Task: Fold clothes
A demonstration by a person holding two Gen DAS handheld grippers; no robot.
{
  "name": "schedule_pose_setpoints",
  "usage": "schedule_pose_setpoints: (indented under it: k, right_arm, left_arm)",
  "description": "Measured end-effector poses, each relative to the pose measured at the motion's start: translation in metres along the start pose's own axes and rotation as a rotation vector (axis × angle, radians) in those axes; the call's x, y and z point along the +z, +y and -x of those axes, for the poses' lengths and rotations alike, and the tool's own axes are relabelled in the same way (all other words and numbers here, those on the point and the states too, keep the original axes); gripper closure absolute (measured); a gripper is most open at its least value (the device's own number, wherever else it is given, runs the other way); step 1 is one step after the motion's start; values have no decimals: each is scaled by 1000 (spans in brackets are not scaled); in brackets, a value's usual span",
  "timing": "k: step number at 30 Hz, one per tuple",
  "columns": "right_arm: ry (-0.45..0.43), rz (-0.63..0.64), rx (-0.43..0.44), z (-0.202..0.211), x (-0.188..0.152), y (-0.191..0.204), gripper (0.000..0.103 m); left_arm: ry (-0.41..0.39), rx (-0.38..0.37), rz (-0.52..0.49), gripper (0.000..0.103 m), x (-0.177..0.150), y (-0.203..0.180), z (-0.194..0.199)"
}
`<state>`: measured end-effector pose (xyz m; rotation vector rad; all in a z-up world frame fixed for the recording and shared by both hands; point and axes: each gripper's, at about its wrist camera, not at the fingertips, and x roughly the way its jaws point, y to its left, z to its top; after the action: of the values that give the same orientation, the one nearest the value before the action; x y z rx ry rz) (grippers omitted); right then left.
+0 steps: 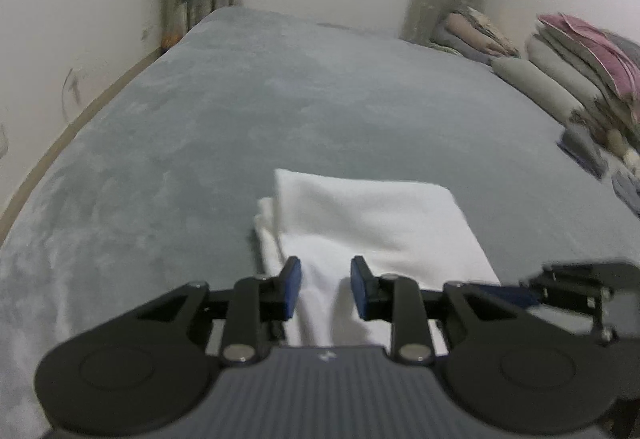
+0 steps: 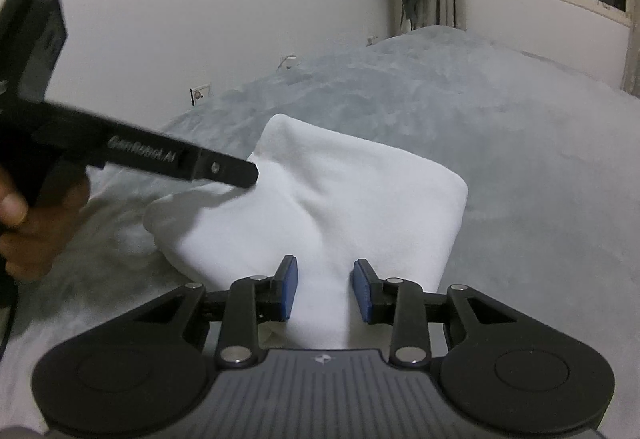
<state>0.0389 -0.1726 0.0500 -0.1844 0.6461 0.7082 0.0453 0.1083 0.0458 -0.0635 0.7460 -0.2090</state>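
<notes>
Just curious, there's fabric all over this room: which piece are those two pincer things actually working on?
The white folded cloth in the middle of the grey bed, right before both hand-held grippers. The other fabrics are piled grey and pink bedding along the wall.

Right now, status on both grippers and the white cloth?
Left gripper: jaws apart, white cloth between them. Right gripper: same, cloth ridge between the jaws. Cloth folded on the grey bed. Nothing in the way.

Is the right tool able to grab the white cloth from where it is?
Probably yes. The right tool sits open with the white cloth bunched between its blue pads, and nothing blocks it.
</notes>
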Motion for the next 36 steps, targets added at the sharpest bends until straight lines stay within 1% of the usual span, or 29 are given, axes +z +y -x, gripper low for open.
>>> schedule_pose_setpoints:
  k: [3,8,10,13,15,16,17,18,19,20,21,22,24,26,29,32,34,36]
  right_arm:
    - [-6,-24,20,11,3,-5,71]
    - [11,-18,58,25,3,-6,70]
    - [28,-22,63,23,-1,-6,69]
    - [30,-41,71,18,-3,-9,68]
    - [36,-49,76,18,1,-12,68]
    - [38,-68,86,21,3,-16,64]
    - [33,-102,101,25,4,-23,56]
    - [25,-141,115,28,4,-31,52]
    - [17,-177,114,31,4,-38,38]
    - [13,-201,90,33,3,-45,24]
    - [12,-220,60,33,2,-50,23]
    - [26,-259,68,31,0,-57,23]
    - [65,-365,134,24,-7,-72,23]
    - [93,-494,224,11,-16,-84,22]
    - [72,-595,283,5,-25,-90,21]
    - [41,-657,315,2,-32,-91,21]
    - [21,-697,333,1,-36,-90,21]
    - [12,-707,337,2,-37,-89,21]
  left_arm:
    - [30,52,-63,71,-6,-9,-3]
    - [46,70,-71,67,-10,-8,-6]
    - [57,79,-78,65,-12,-8,-7]
    - [67,78,-65,64,-13,-7,-7]
    - [69,65,-46,64,-13,-4,-6]
    - [72,58,-33,64,-12,-1,-6]
    - [75,51,-21,64,-11,1,-5]
    - [77,44,-8,64,-11,3,-5]
    - [80,36,7,64,-10,5,-5]
    - [84,28,27,64,-10,8,-5]
    - [88,20,47,63,-10,10,-5]
    - [94,8,73,62,-10,14,-6]
    - [110,-34,161,60,-9,26,-10]
    - [112,-70,221,59,-10,35,-11]
    - [116,-114,276,59,-10,43,-13]
    - [121,-153,334,56,-10,53,-17]
    - [121,-186,374,49,-11,60,-19]
    - [114,-211,384,45,-13,61,-22]
